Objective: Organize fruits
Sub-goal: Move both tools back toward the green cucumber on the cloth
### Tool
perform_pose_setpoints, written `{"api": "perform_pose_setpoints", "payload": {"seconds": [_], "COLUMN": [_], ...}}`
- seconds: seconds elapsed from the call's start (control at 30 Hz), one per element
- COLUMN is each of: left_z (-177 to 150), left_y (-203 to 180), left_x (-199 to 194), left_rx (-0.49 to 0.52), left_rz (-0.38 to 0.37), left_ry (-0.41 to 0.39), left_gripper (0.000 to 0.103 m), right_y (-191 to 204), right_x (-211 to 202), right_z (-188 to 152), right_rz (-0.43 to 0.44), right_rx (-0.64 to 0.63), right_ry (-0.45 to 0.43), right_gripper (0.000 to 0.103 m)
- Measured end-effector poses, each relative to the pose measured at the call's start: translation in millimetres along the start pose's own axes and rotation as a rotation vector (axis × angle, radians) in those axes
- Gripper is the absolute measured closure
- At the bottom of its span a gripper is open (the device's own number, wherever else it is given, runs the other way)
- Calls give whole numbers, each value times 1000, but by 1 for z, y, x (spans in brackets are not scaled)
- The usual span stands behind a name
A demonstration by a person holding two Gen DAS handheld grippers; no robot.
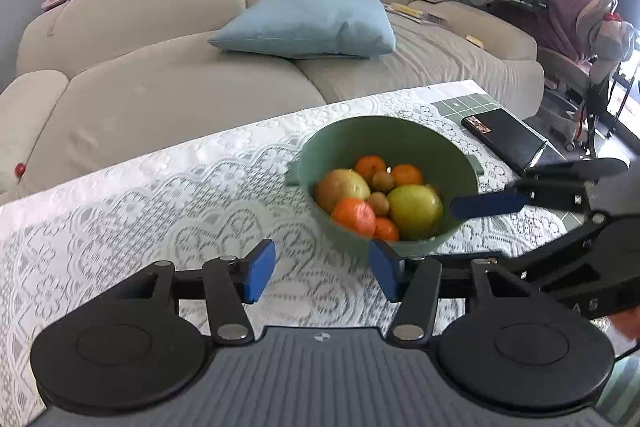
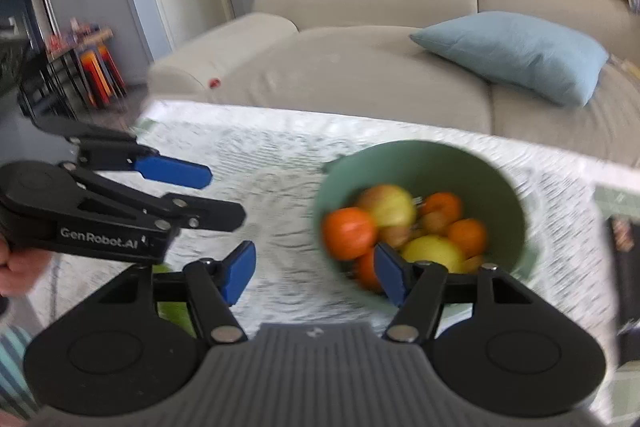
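Left gripper (image 1: 322, 275) hangs over the lace cloth (image 1: 160, 211) on the counter, jaws apart, nothing between the blue pads (just bare lace under them). Right of it sits the green bowl (image 1: 348, 143), holding all the fruit: a few oranges (image 1: 354, 215), two yellow-green apples (image 1: 414, 211) and some small brown kiwis (image 1: 378, 203), piled touching each other. Right gripper (image 2: 316, 275) comes in by the bowl's right rim, also released and empty. Its view is blurry. Further right, a black notebook (image 1: 504, 139) lies near the counter edge.
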State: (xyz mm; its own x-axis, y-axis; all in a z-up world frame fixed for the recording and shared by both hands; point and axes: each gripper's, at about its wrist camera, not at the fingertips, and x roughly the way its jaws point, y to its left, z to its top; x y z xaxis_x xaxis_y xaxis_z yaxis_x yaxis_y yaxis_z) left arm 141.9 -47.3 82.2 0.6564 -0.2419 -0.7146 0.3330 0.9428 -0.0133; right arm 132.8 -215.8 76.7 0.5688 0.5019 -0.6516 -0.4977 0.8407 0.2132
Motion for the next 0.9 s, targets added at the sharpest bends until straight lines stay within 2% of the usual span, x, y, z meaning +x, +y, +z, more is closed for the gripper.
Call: {"api": "perform_pose_setpoints", "payload": {"seconds": [0.07,0.2,0.33,0.4,0.53,0.67,0.8,0.9], "left_z": [-13,-41,-69,-83,-107,-130,-153,-161], "left_y": [7,32,55,63,73,89,99,105], "left_x": [-6,-17,-24,-26,-29,-32,-26,-23], "left_rx": [-22,-141,-240,-263,-259,-319,-373,-424], "left_rz": [18,60,143,161,150,118,114,103], "left_ry": [-6,-15,-41,-61,-111,-166,-203,-202], "left_gripper": [39,39,39,39,35,32,32,32], "right_y": [13,33,49,52,53,51,56,65], "right_x": [5,22,37,40,41,46,51,56], "right_z": [-12,-36,-52,-59,-82,-101,-112,-117], "right_rz": [27,102,98,96,54,6,-12,-19], "right_rx": [25,113,170,219,312,398,388,353], "right_ry": [-11,-15,-26,-45,-102,-128,-142,-157], "right_gripper": [40,40,39,39,38,33,33,33]}}
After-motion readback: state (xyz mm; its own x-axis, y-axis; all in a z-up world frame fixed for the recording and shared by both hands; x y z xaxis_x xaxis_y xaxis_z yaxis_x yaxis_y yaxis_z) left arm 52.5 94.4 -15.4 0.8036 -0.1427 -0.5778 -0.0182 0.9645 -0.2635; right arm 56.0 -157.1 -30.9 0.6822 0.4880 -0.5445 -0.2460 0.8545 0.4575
